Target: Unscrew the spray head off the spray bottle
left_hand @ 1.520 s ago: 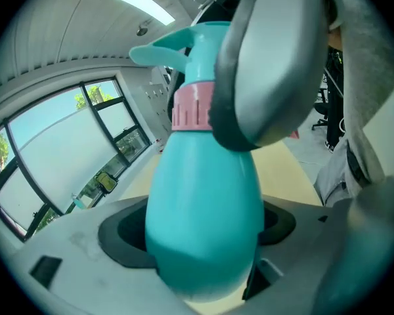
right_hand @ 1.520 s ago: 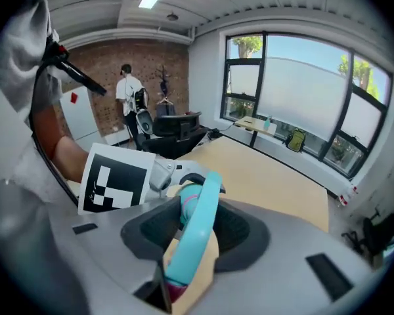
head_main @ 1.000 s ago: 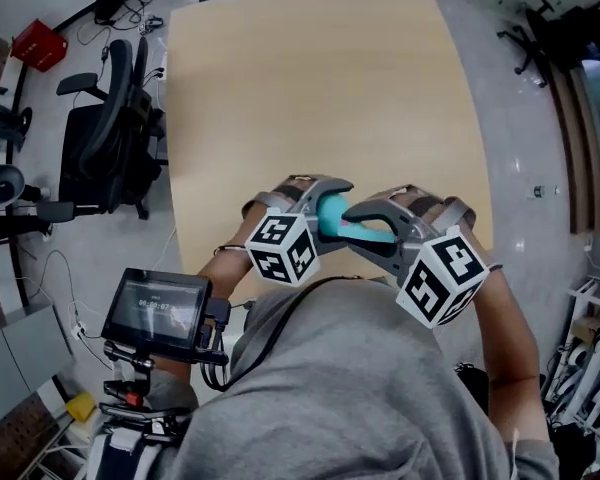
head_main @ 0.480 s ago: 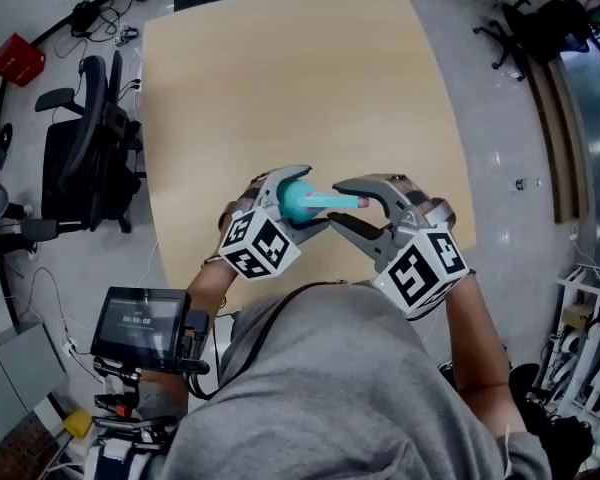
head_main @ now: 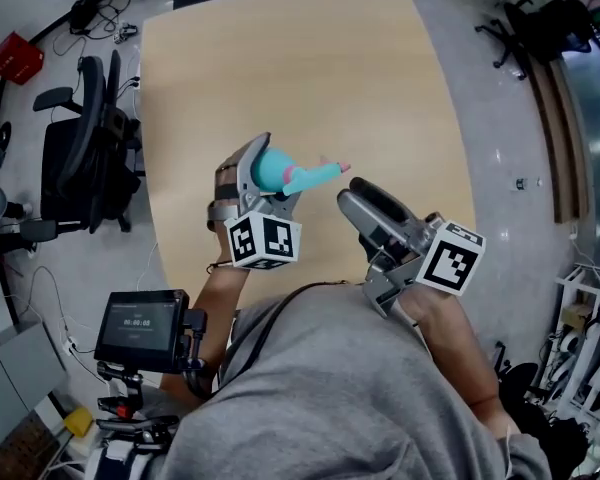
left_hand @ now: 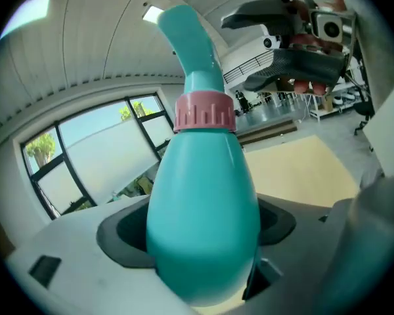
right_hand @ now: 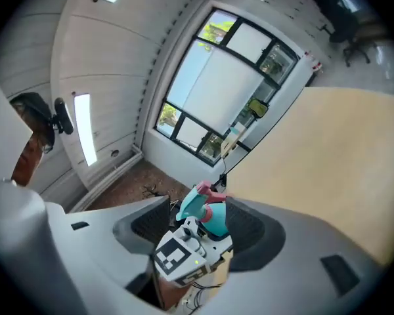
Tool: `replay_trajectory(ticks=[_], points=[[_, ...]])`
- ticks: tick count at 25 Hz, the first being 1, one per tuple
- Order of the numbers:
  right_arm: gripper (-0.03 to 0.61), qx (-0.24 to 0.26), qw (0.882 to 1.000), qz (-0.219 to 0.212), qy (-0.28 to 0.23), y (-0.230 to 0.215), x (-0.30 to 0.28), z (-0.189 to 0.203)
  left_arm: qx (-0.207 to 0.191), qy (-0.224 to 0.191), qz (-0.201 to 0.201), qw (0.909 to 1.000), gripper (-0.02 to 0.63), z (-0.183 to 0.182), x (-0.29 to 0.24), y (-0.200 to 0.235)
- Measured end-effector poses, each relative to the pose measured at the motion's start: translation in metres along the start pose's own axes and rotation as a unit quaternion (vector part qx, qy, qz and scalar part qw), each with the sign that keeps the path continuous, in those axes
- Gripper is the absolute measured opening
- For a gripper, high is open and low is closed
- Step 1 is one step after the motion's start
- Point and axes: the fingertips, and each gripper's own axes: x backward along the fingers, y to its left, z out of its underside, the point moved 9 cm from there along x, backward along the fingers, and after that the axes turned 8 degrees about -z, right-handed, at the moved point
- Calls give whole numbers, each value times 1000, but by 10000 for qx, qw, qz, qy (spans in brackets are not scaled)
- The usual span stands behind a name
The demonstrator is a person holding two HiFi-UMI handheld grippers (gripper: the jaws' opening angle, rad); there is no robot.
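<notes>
Grey jaws of your left gripper: clamped on the body of the teal spray bottle, which is held up above the wooden table. Pink collar and spray head: not yet off. Bottle's long axis: base in the left gripper, nozzle toward your right gripper. Right gripper: jaws just been opening, nothing between them, just beyond the bottle's nozzle and clear of it. Judged nearer to the head: your right.
</notes>
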Motion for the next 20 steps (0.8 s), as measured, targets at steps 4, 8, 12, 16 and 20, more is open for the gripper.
replay_trajectory(ticks=[4, 8, 12, 16, 20], points=[[247, -664, 9970, -197, -360, -4, -17, -2, -1008, -237, -448, 9936, 400, -14, 2, -10], [247, -452, 9985, -176, 243, -8, -33, 8, -1079, -437, -400, 9924, 400, -19, 5, -15], [229, 356, 9944, -132, 989, -9, -34, 16, -680, -649, 571, 9939, 400, -15, 5, -28], [210, 1815, 9582, -546, 2144, 8, -37, 16, 71, -988, 2137, 9719, 400, -13, 14, -42], [176, 2753, 8768, -1473, 3657, 28, -36, 24, -41, -1447, 3838, 9120, 400, -15, 33, -61]])
